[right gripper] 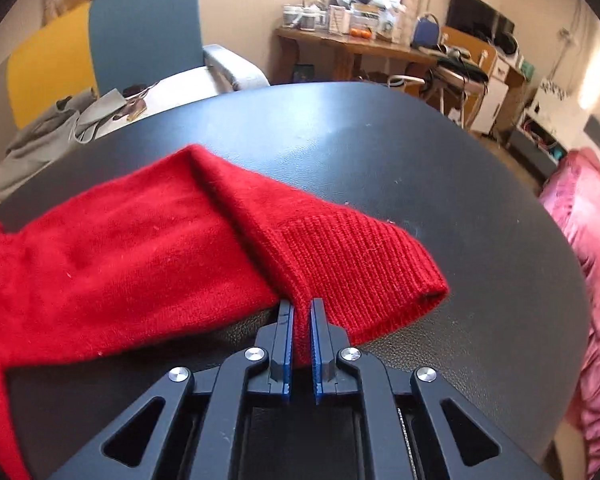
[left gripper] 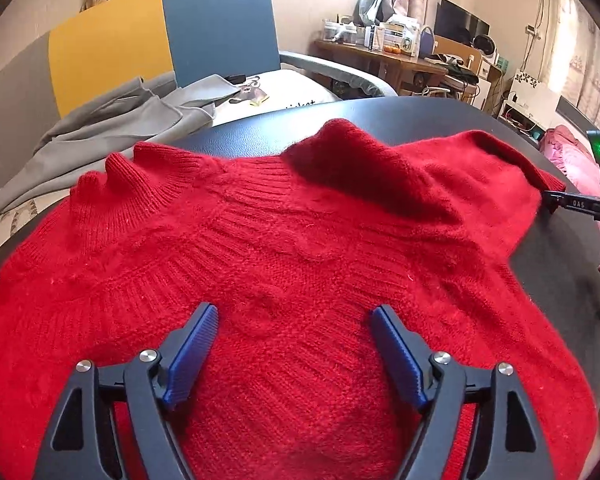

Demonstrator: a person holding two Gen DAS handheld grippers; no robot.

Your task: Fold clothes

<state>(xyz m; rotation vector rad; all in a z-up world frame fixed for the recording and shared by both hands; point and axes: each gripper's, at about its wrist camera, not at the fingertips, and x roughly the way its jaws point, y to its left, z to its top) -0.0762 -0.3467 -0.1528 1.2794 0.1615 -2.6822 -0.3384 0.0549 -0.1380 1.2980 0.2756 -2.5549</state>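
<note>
A red knitted sweater lies spread on a black round table, collar toward the far left. My left gripper hovers open just above its body, nothing between the blue pads. In the right wrist view, one sleeve stretches across the table and my right gripper is shut on the sleeve's near edge beside the ribbed cuff. The right gripper also shows at the right edge of the left wrist view, at the sleeve end.
A grey garment lies on a chair with a yellow and blue back behind the table. A cluttered wooden desk stands farther back. Pink fabric lies to the right of the table.
</note>
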